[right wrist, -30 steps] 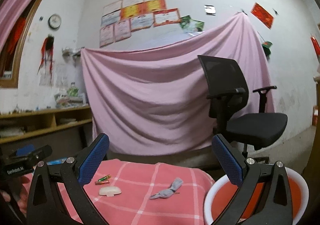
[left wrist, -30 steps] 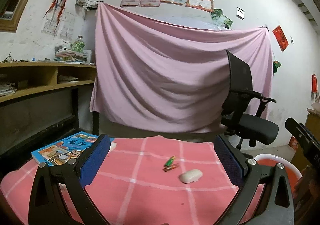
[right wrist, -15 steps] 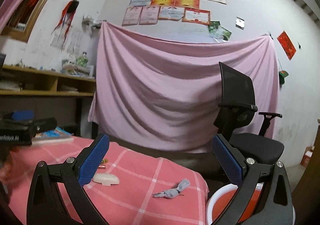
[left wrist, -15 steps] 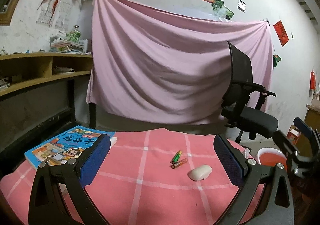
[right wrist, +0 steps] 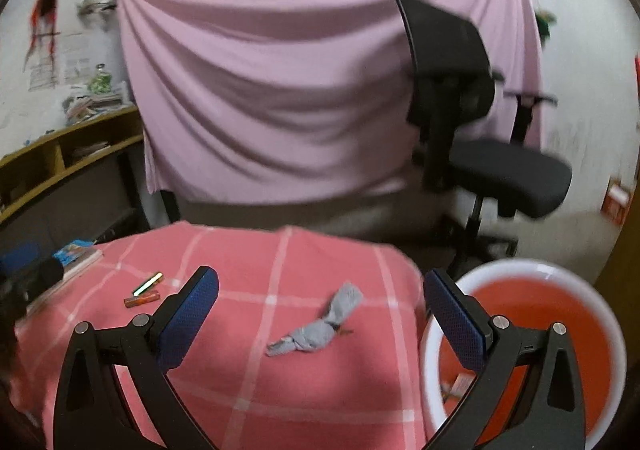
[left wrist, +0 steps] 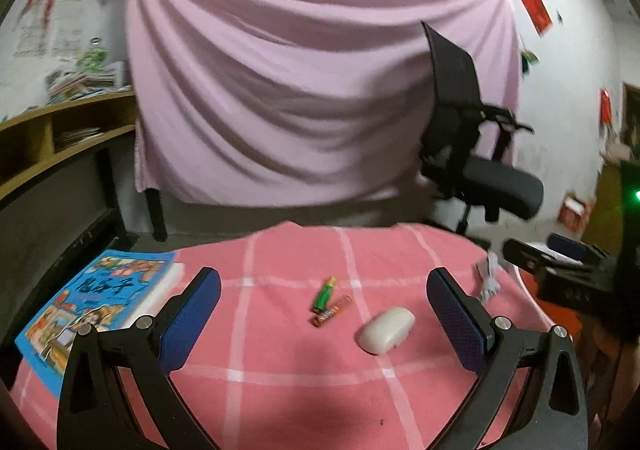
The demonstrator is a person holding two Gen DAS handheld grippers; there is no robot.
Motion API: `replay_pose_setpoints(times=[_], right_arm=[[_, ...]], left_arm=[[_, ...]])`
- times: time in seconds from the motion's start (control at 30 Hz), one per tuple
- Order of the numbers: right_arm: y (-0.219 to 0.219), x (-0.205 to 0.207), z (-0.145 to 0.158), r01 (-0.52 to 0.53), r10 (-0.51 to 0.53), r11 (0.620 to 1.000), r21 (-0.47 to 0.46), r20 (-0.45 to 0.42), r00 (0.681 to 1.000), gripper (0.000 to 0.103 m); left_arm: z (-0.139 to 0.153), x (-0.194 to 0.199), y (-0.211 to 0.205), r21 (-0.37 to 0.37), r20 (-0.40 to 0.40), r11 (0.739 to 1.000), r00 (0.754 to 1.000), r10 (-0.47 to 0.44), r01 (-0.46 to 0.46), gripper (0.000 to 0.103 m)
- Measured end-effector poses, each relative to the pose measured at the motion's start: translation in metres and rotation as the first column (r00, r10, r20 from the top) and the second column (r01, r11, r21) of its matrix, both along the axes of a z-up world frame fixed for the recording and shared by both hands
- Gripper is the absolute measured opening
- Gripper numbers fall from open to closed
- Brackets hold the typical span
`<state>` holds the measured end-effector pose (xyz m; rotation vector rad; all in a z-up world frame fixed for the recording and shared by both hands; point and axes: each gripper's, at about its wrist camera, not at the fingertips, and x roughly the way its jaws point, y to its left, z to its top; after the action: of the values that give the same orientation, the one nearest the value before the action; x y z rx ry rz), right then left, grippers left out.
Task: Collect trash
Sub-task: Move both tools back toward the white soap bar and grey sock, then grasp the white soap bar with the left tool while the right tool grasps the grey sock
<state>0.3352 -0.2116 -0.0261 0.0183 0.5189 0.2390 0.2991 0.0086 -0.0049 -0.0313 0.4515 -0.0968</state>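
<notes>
We hold both hand-held grippers wide apart and empty: the left hand-held gripper [left wrist: 323, 304] and the right hand-held gripper [right wrist: 321, 304]. A crumpled grey tissue [right wrist: 320, 328] lies on the worktop [right wrist: 248, 390] between the right one's fingers, near the right edge. The orange bin [right wrist: 568, 314] just beside holds a scrap already. Two batteries [left wrist: 329, 301] and a white case [left wrist: 386, 329] remain, left of the tissue.

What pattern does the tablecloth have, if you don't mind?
The tablecloth is pink with a white grid check, clearest in the left wrist view.
</notes>
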Motion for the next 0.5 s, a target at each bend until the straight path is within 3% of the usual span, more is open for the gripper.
replay_pose_setpoints(times=[0.13, 0.23, 0.27, 0.33, 0.5], right_arm=[[0.000, 0.020, -0.015, -0.038, 0.041, 0.999, 0.020, -0.139, 0.989, 0.095], [0.001, 0.031, -0.026, -0.074, 0.084, 0.996, 0.052, -0.234, 0.969, 0.092], [0.000, 0.034, -0.029, -0.080, 0.095, 0.995, 0.065, -0.258, 0.961, 0.092], [0.000, 0.039, -0.034, -0.089, 0.110, 0.992, 0.085, -0.298, 0.948, 0.091], [0.003, 0.044, -0.040, -0.108, 0.131, 0.990, 0.086, -0.356, 0.925, 0.075]], left_arm=[[-0.010, 0.018, -0.016, 0.028, -0.094, 0.997, 0.993, -0.071, 0.074, 0.091], [-0.021, 0.036, -0.026, 0.034, -0.201, 0.991, 0.972, -0.122, 0.131, 0.061], [-0.024, 0.041, -0.028, 0.029, -0.230, 0.989, 0.964, -0.134, 0.144, 0.056], [-0.029, 0.049, -0.031, 0.004, -0.274, 0.985, 0.948, -0.165, 0.172, 0.056], [-0.039, 0.061, -0.034, -0.030, -0.352, 0.976, 0.911, -0.213, 0.216, 0.054]])
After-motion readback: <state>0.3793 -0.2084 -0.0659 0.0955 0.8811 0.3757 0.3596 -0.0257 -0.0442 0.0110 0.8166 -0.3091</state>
